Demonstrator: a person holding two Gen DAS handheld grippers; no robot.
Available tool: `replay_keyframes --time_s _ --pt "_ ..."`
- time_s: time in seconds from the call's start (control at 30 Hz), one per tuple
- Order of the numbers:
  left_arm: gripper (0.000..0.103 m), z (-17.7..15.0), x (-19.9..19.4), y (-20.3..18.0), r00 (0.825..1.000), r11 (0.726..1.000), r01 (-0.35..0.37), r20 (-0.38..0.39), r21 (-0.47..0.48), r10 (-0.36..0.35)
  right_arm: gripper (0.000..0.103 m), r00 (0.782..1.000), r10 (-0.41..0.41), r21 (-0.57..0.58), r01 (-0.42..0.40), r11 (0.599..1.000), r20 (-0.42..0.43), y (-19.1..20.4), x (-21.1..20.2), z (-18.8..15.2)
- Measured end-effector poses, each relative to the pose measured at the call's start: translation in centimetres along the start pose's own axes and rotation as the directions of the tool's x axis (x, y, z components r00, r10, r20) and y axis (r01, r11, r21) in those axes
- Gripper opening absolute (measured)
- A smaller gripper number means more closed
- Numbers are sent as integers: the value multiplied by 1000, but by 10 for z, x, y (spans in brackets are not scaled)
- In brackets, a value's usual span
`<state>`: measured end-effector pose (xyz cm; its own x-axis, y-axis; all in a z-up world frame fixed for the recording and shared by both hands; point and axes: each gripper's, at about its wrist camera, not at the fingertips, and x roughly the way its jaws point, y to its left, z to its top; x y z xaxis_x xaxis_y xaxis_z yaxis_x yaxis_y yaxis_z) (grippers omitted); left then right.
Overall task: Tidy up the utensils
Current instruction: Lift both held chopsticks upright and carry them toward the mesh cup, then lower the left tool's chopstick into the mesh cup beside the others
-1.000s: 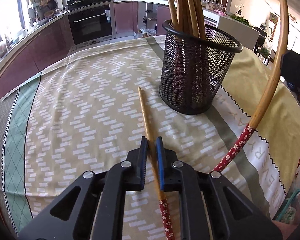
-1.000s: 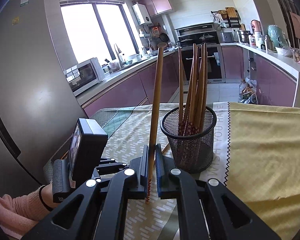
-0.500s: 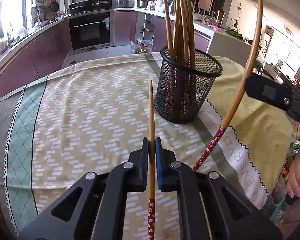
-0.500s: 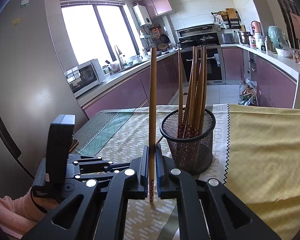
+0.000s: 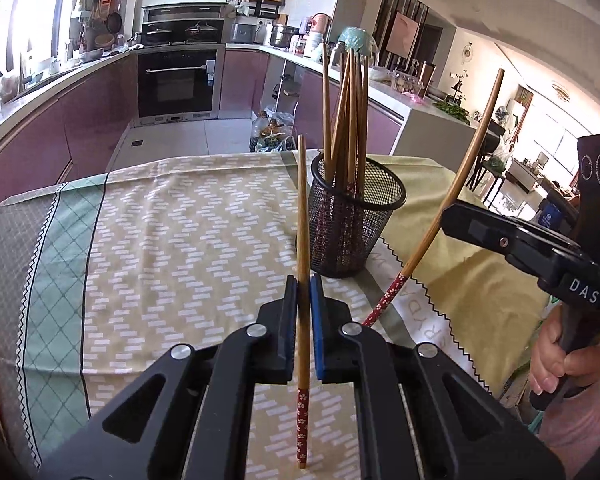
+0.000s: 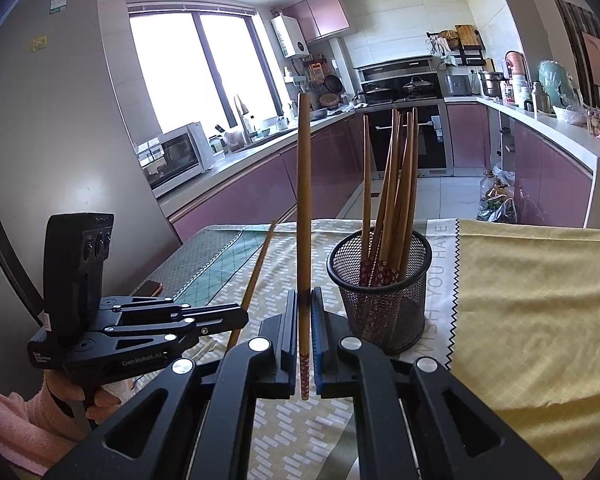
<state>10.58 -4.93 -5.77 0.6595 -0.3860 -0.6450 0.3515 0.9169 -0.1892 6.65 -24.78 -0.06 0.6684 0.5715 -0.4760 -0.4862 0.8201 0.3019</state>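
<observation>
Both grippers, left [image 5: 305, 308] and right [image 6: 305, 322], are clamping one chopstick each, long axes near upright, facing the holder [image 6: 380, 280] just beyond, right nearer.

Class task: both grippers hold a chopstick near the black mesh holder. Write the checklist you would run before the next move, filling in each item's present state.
1. Left gripper shut on its brown wooden chopstick with the red flowered end: ok.
2. Right gripper shut on its own matching chopstick: ok.
3. Black wire-mesh holder upright on the patterned tablecloth: ok.
4. Room left in the holder among the chopsticks already standing there: ok, they lean to one side.
5. Both held chopsticks have the red end toward the table, as those in the holder do: ok.
6. Held chopsticks clear of each other: ok, apart in both views.
</observation>
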Motion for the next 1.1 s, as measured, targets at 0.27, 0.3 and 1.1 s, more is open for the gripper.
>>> replay_keyframes --time_s 0.27,0.3,1.1 --pt "7 6 -19 -2 999 1000 13 49 -1 -13 5 1000 4 -8 -4 1000 5 2 -3 1" --pt "7 6 -21 -2 998 1000 14 54 -1 -14 5 1000 3 -8 -3 1000 7 1 -4 1" --pt "7 35 -55 -15 986 999 50 161 22 -52 5 999 -4 -22 5 1000 46 0 -13 17"
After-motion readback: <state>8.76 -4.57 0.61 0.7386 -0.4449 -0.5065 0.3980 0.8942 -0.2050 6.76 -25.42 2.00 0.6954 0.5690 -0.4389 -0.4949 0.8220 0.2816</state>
